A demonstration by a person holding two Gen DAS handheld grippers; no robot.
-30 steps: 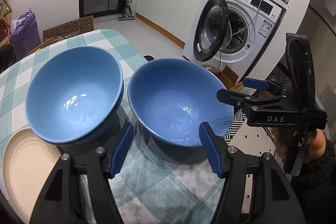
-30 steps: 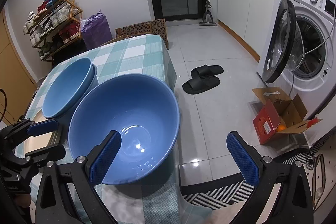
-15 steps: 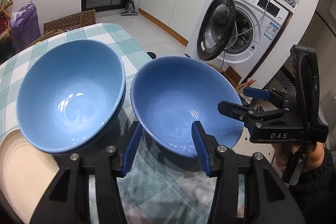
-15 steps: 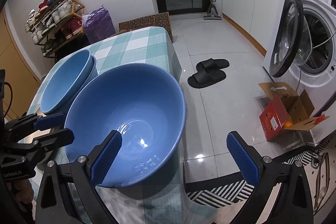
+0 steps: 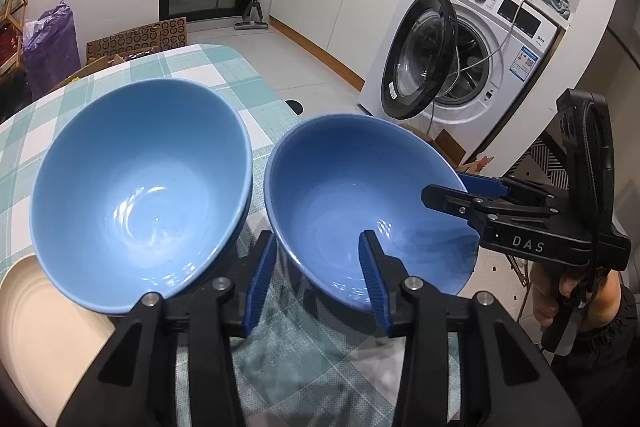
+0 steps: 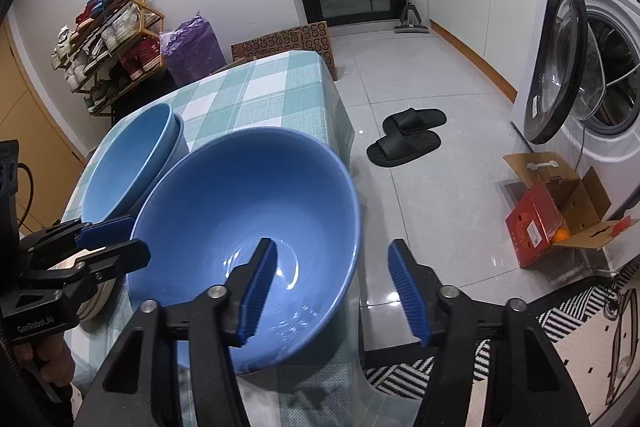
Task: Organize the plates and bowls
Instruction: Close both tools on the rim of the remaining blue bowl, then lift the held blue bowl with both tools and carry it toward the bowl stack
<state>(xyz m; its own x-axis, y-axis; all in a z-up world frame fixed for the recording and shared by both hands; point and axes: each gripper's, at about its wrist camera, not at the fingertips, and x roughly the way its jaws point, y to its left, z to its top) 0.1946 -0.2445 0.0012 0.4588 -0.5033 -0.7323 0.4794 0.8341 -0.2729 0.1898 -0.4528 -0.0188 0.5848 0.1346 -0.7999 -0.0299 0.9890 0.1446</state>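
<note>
A single blue bowl stands on the checked tablecloth near the table's right edge. To its left are two nested blue bowls, and a beige plate lies in front of them. My left gripper straddles the single bowl's near-left rim, one finger outside and one inside. Its jaws are closing and the pads do not touch the wall. My right gripper straddles the opposite rim. It is also closing, with a gap on both sides.
The table edge drops off just right of the single bowl. On the floor beyond are black slippers, an open red cardboard box and a washing machine with its door open. A shoe rack stands at the far left.
Both grippers' jaws have narrowed around the single bowl's rim, the right one from fully wide. The left gripper has come a little closer to the bowls. The bowls have stayed put.
</note>
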